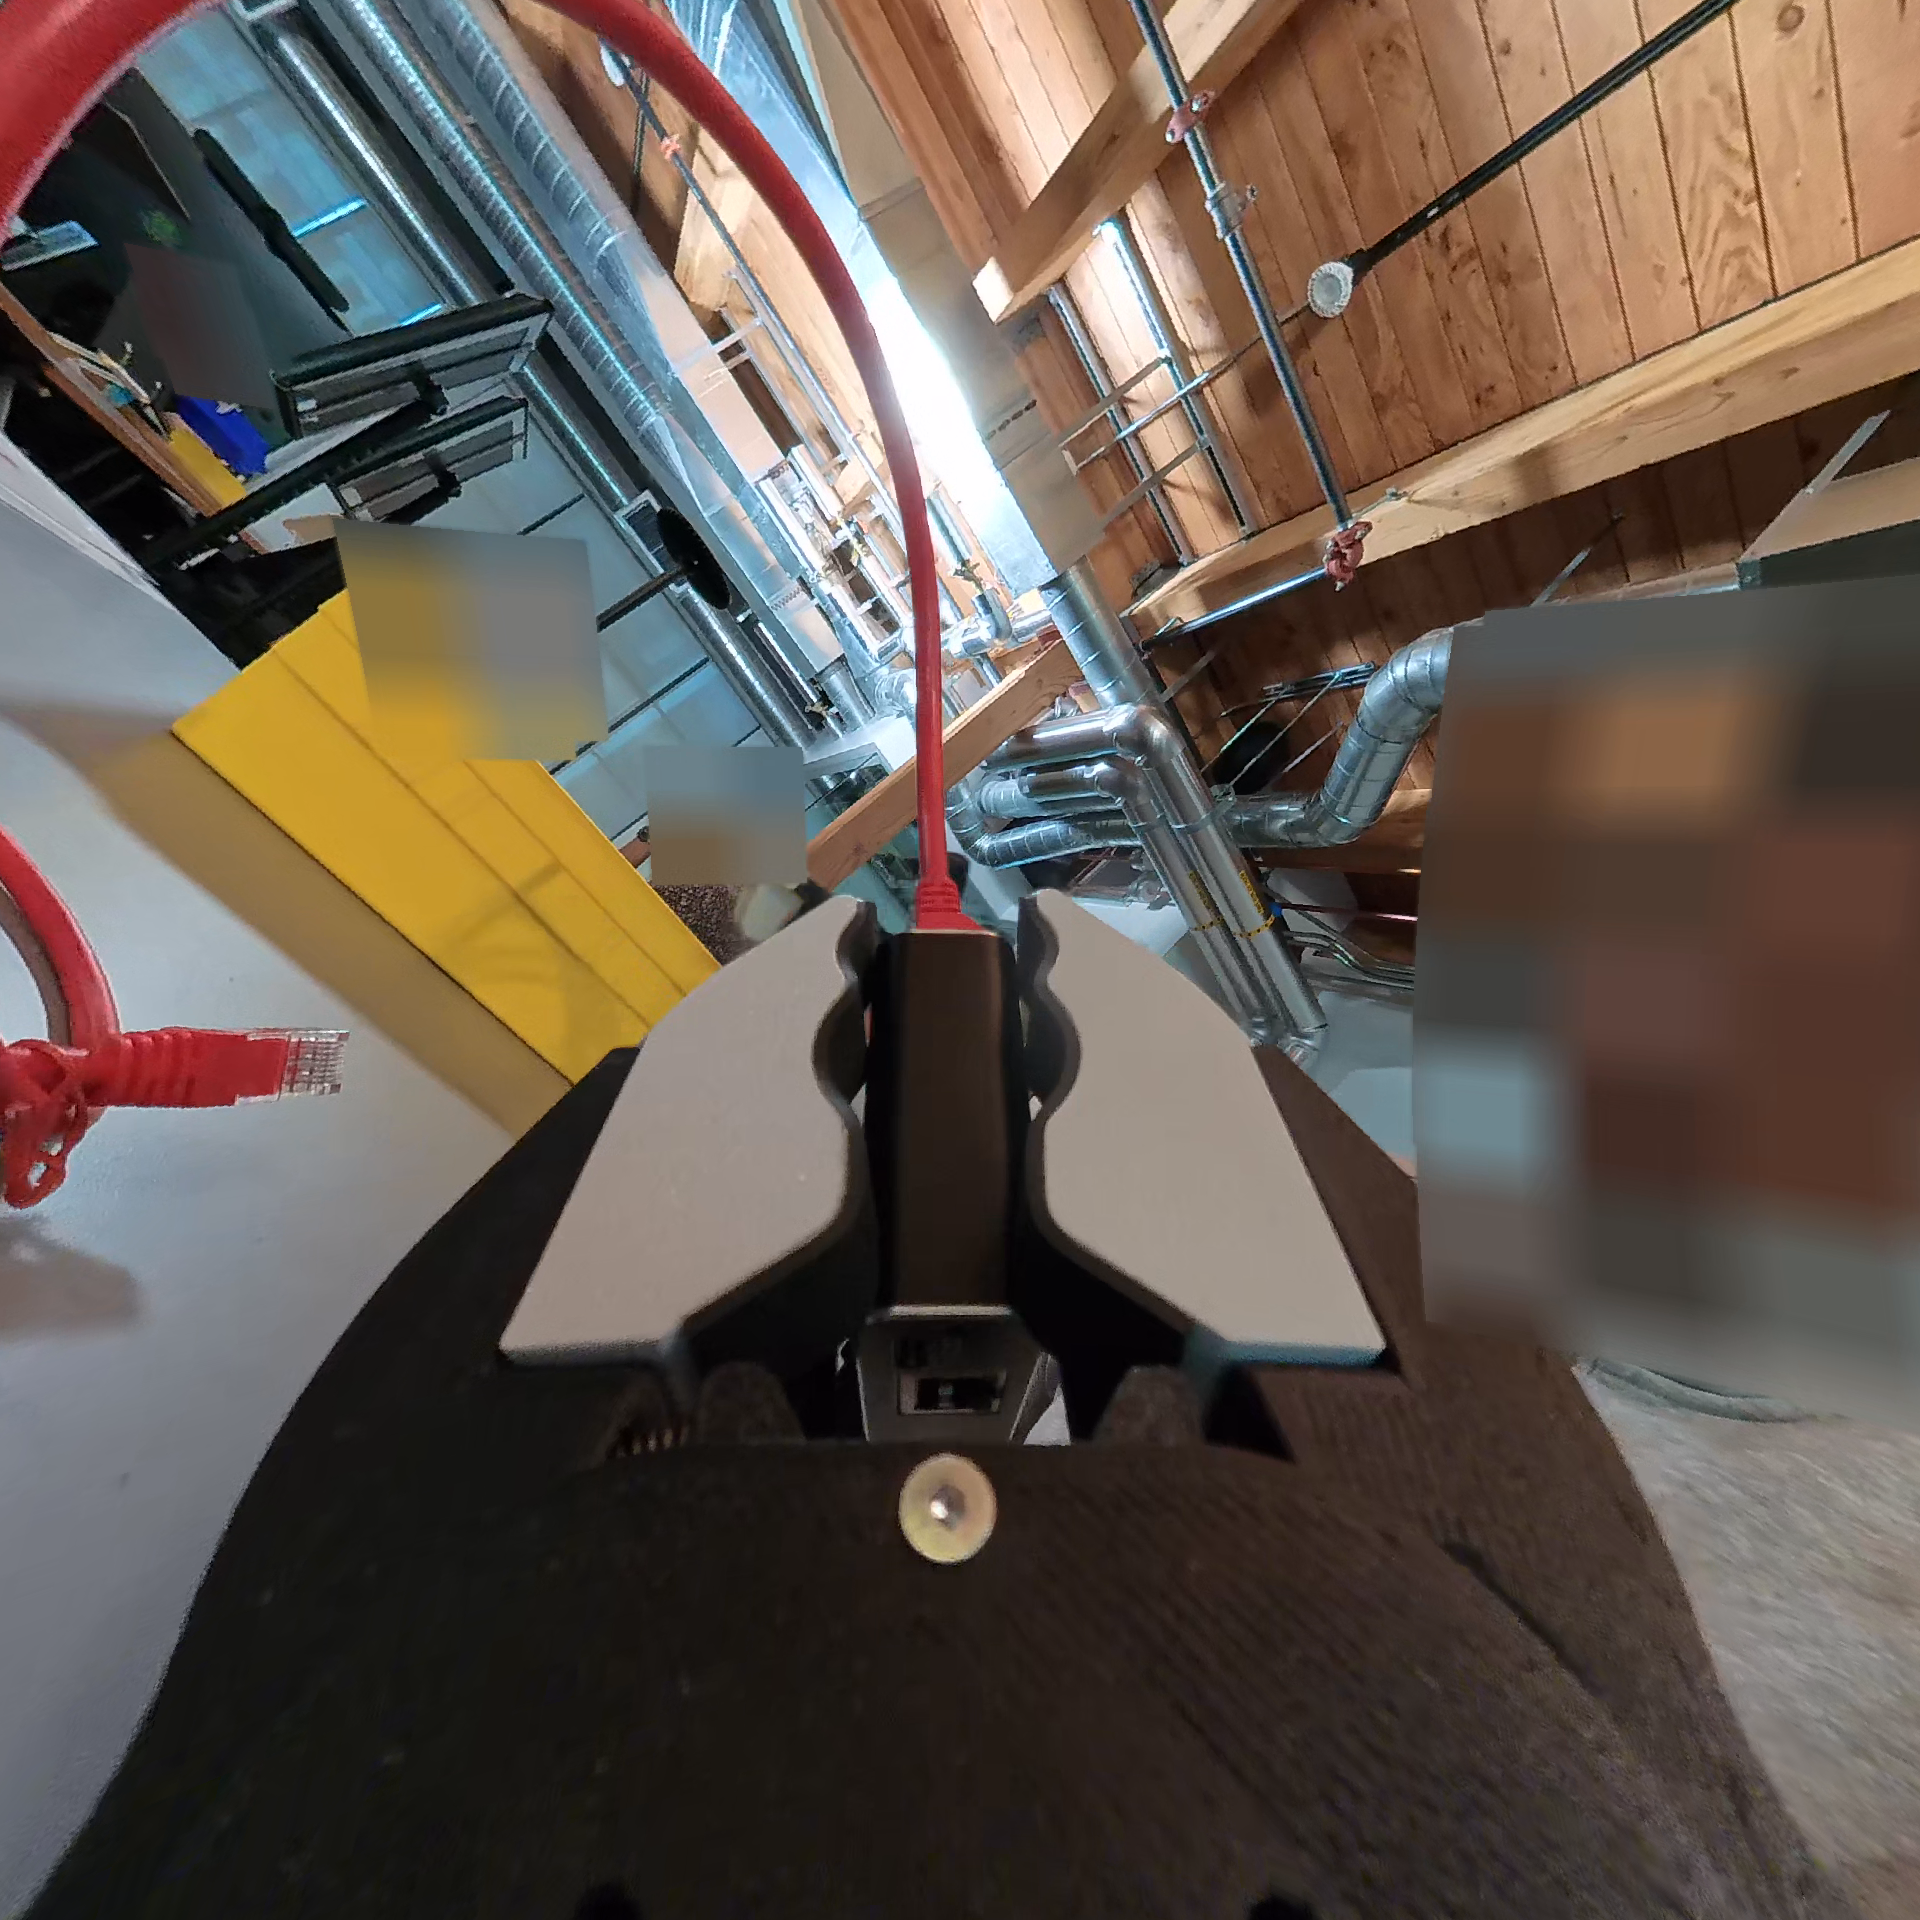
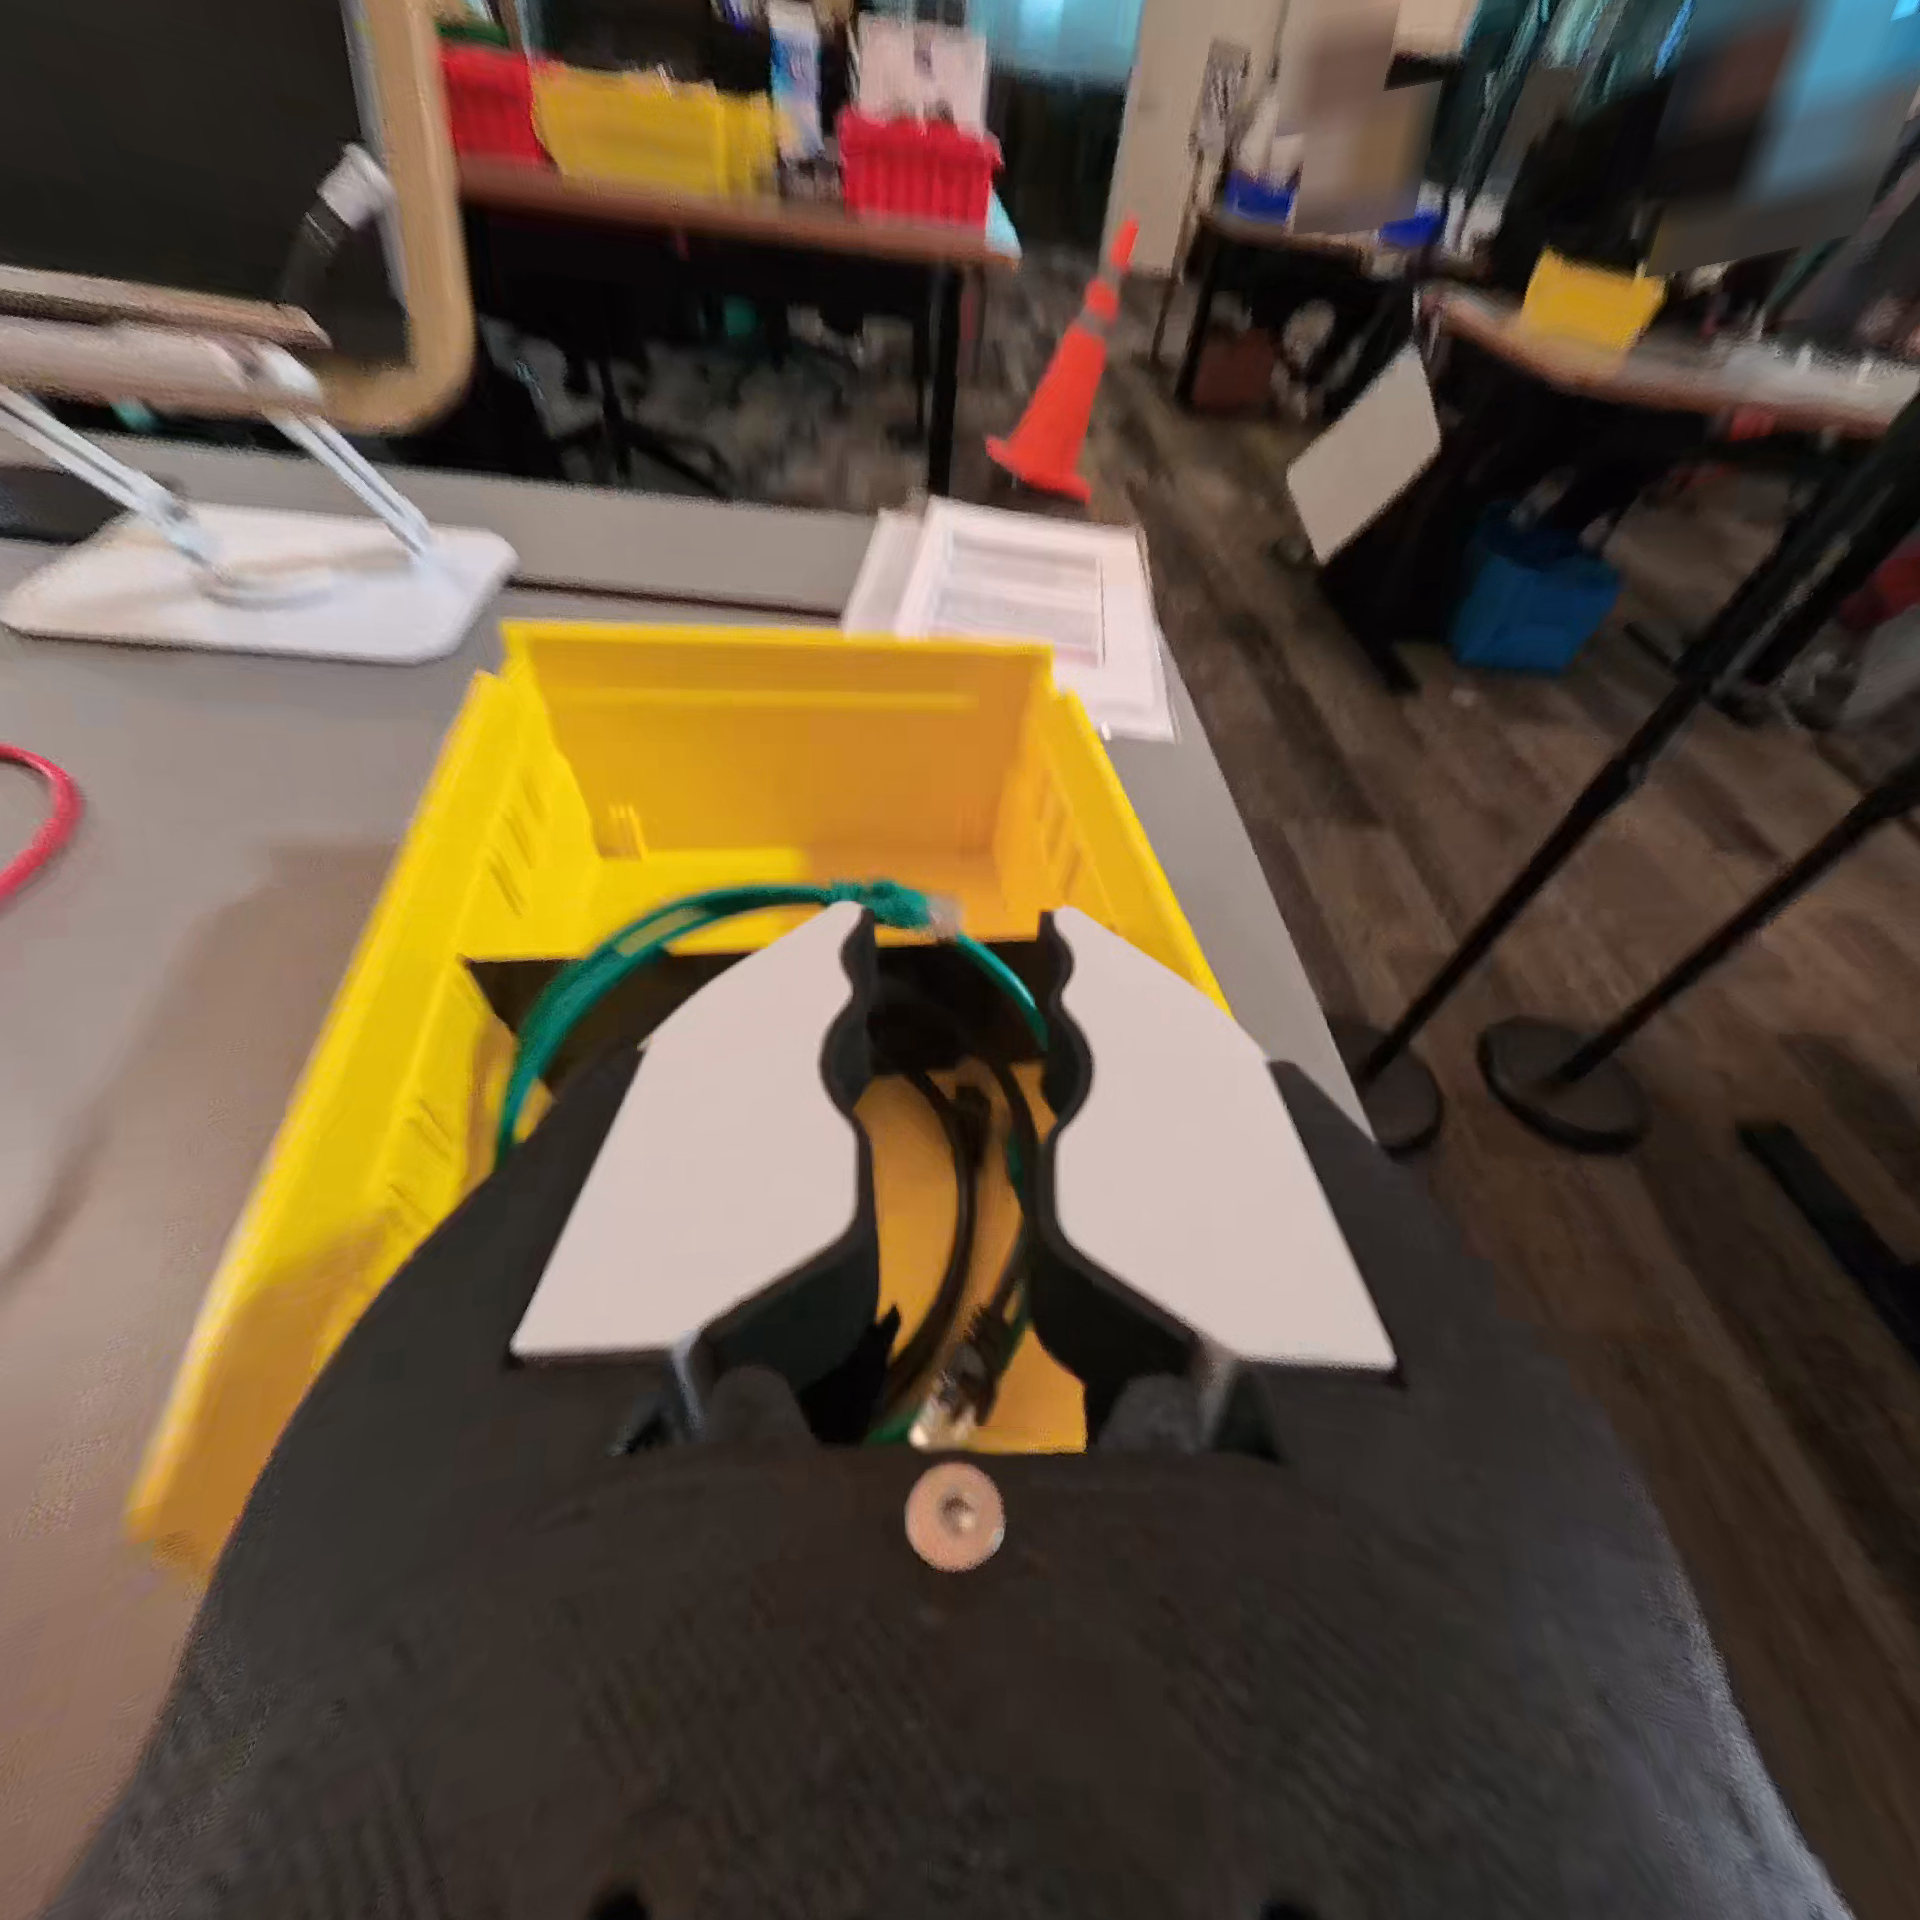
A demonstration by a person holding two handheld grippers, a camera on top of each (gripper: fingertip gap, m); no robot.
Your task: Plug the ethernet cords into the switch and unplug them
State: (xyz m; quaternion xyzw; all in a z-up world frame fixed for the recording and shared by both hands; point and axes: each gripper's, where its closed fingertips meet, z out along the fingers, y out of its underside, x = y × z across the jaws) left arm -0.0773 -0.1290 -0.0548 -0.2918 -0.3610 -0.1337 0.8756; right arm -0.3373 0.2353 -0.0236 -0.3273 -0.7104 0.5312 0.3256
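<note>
My left gripper [image 1: 940, 920] is shut on a slim black switch [image 1: 938, 1101], held tilted up toward the ceiling. A red ethernet cord [image 1: 914, 499] is plugged into the switch's far end and arcs up and left. The cord's other red plug [image 1: 234, 1065] hangs free at the left, with a coiled, tied bundle behind it. My right gripper [image 2: 951, 925] is open and empty above a yellow bin [image 2: 769, 727]. In the bin lie a coiled green ethernet cord [image 2: 582, 987] and a black cord [image 2: 961, 1195]. The green plug [image 2: 904, 902] sits just beyond my fingertips.
The bin stands on a grey table [image 2: 208, 852] near its right edge. A white laptop stand [image 2: 260, 582] and a sheet of paper [image 2: 1029, 603] lie behind it. A red cord loop [image 2: 42, 821] lies at the left. Black stanchions [image 2: 1621, 810] stand on the floor.
</note>
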